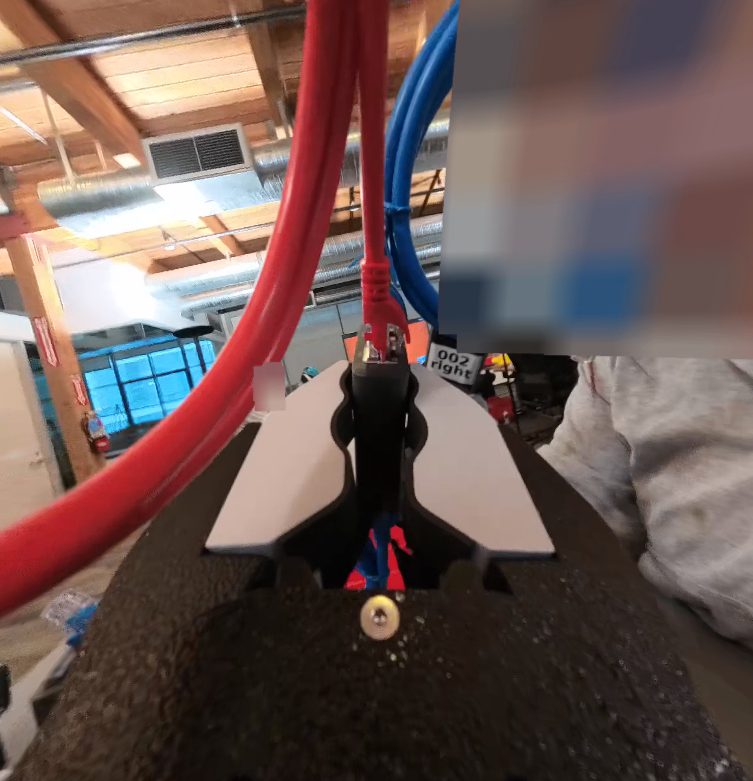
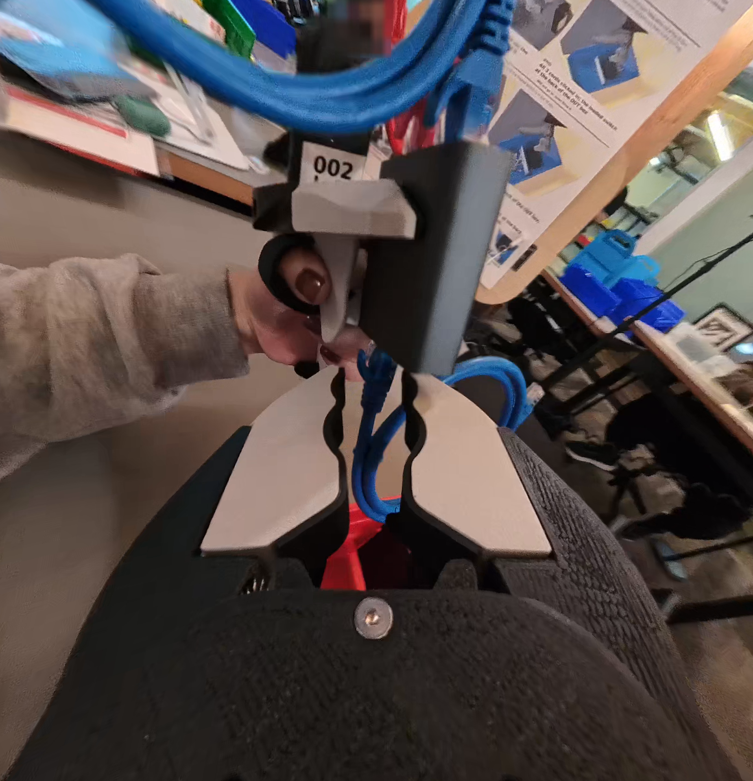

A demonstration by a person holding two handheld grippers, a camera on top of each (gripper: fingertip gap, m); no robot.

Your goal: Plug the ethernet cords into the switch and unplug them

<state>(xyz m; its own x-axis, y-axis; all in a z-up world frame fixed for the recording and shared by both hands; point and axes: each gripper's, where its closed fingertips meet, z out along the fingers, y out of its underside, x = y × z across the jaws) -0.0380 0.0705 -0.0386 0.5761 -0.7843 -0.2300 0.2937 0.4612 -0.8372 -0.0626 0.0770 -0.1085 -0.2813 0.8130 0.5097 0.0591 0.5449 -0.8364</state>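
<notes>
Clamping a black block (image 1: 379,427), left hand-held gripper (image 1: 379,380); right hand-held gripper (image 2: 372,393) parted around blue cable (image 2: 372,443).

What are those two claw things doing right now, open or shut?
Left gripper: shut on a black block with a red cable plugged into it.
Right gripper: open; a blue cable passes between its fingers.
</notes>
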